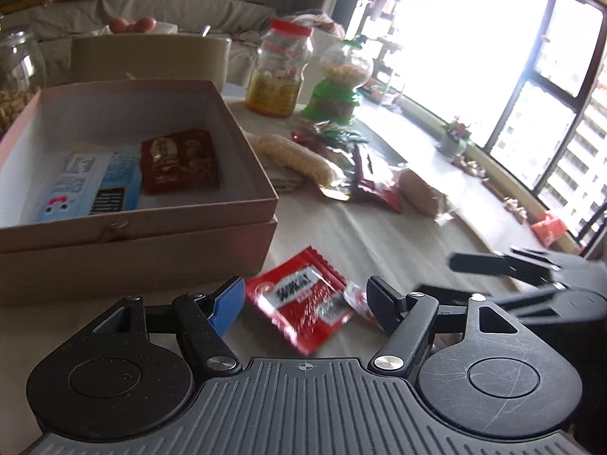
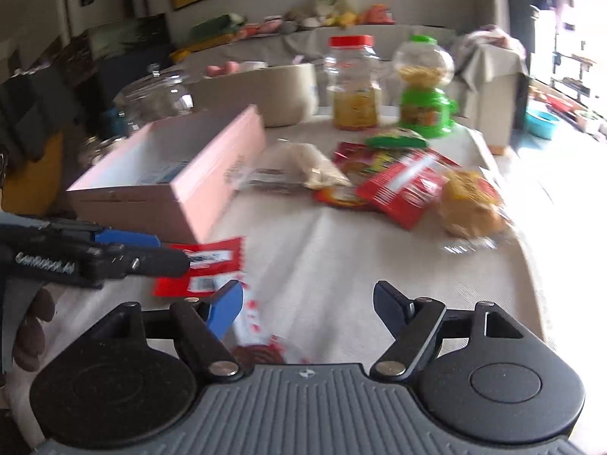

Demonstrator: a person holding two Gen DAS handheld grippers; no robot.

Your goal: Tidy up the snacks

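Left gripper point(image 1: 303, 299) jaws wide, nothing pinched, straddling the flat red foil snack sachet point(image 1: 299, 299) lying on the cloth-covered table point(image 1: 379, 235) just beside the open pink cardboard box point(image 1: 151, 223). Right gripper point(image 2: 307, 303) jaws also wide & empty, a small red-and-white wrapper point(image 2: 254, 322) by its blue pad. Sachet prob. light, floppy, slick; best pinched across a crimped edge, w/ low approach. Box wall close on one side; bare cloth beyond. Further out: heap of red & clear snack packs point(image 2: 398, 185), then red-lidded plastic jar point(image 2: 354, 83).
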